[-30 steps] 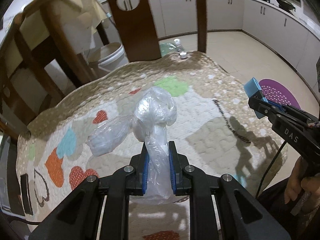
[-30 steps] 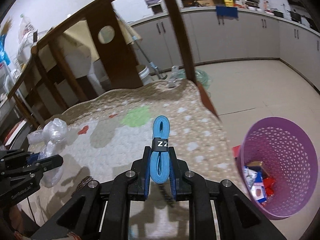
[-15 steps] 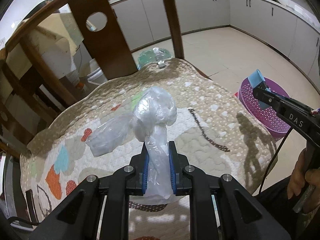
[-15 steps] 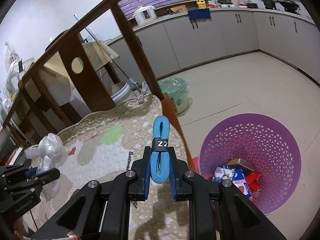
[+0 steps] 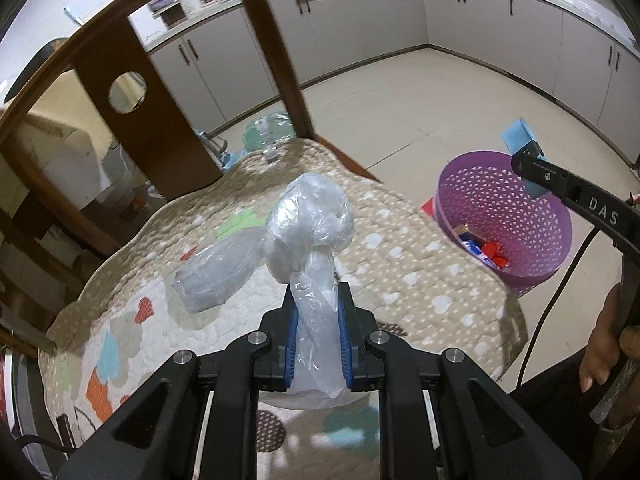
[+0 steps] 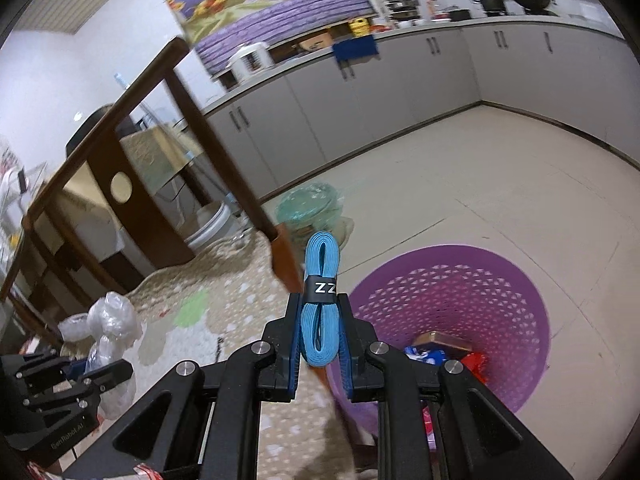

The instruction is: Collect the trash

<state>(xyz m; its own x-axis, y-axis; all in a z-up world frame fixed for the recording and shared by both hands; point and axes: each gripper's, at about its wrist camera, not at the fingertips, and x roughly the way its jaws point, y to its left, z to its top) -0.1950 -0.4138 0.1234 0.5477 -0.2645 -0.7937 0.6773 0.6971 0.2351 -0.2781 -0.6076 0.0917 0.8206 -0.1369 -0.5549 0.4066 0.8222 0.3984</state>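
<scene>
Both grippers have swung toward the basket [image 6: 460,280], right gripper [image 6: 319,332] clamping the strap [image 6: 320,304] near its rim, left gripper [image 5: 317,336] gripping the bag [image 5: 310,220] above the cushion [image 5: 400,248]; early release could miss.

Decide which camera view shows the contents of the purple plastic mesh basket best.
The right wrist view: it looks down into the purple plastic mesh basket, showing wrappers at the bottom. The left wrist view shows the basket sidelong, contents smaller.

One crumpled plastic bag [image 5: 308,216]; one blue folded strap [image 6: 320,312]. One purple basket [image 6: 500,280], several wrappers inside, count unclear. Two grippers: left gripper [image 5: 317,312], right gripper [image 6: 320,320].
</scene>
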